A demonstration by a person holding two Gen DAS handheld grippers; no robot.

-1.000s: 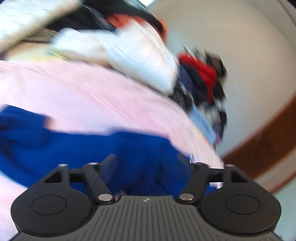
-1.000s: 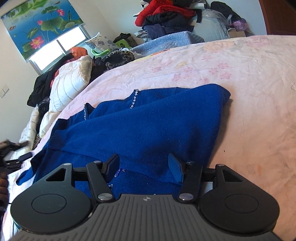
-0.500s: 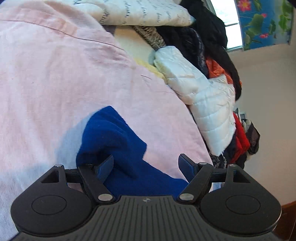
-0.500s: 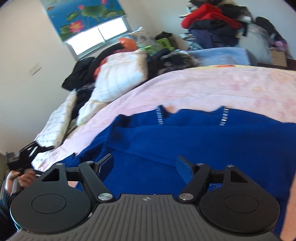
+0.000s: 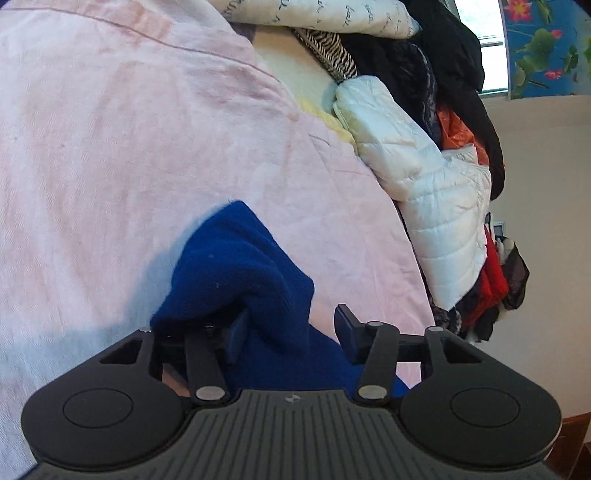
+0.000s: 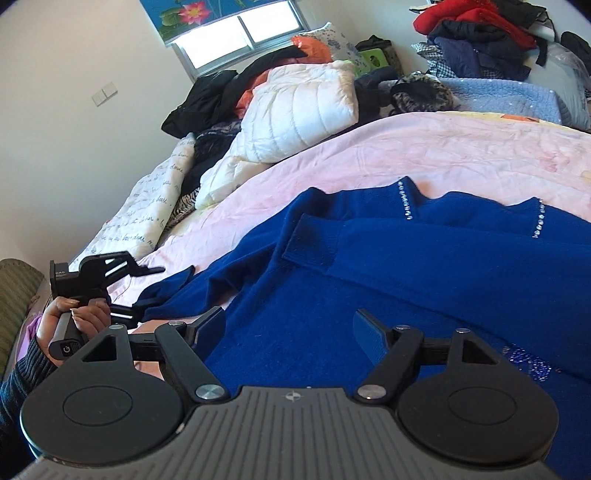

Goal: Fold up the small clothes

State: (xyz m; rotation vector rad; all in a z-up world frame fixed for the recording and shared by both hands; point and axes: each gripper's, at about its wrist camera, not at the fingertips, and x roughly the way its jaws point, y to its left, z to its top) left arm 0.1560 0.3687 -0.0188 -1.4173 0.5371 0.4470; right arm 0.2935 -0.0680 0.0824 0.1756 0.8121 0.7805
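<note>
A dark blue sweater (image 6: pixel 406 277) with small sparkly studs lies spread on the pink bedsheet (image 6: pixel 406 147), one sleeve folded across its chest. Its other sleeve end (image 5: pixel 240 273) bunches up between the fingers of my left gripper (image 5: pixel 291 328), whose jaws are closing around it; a strip of sheet still shows beside the right finger (image 5: pixel 345 325). In the right wrist view that left gripper (image 6: pixel 147 291) sits at the sleeve tip, held by a hand (image 6: pixel 81 314). My right gripper (image 6: pixel 291 328) hovers open over the sweater's body, nothing pinched.
A white puffy jacket (image 5: pixel 424 184) and dark clothes (image 5: pixel 443 55) are heaped along the bed's far side under the window (image 6: pixel 240 33). A script-printed quilt (image 6: pixel 147 206) hangs at the bed corner. More red and dark clothes (image 6: pixel 476 22) pile up at the back right.
The left gripper rolled and dropped to the sleeve end, and its jaws have narrowed around it. The right gripper lifted and swung left over the sweater with its jaws wider.
</note>
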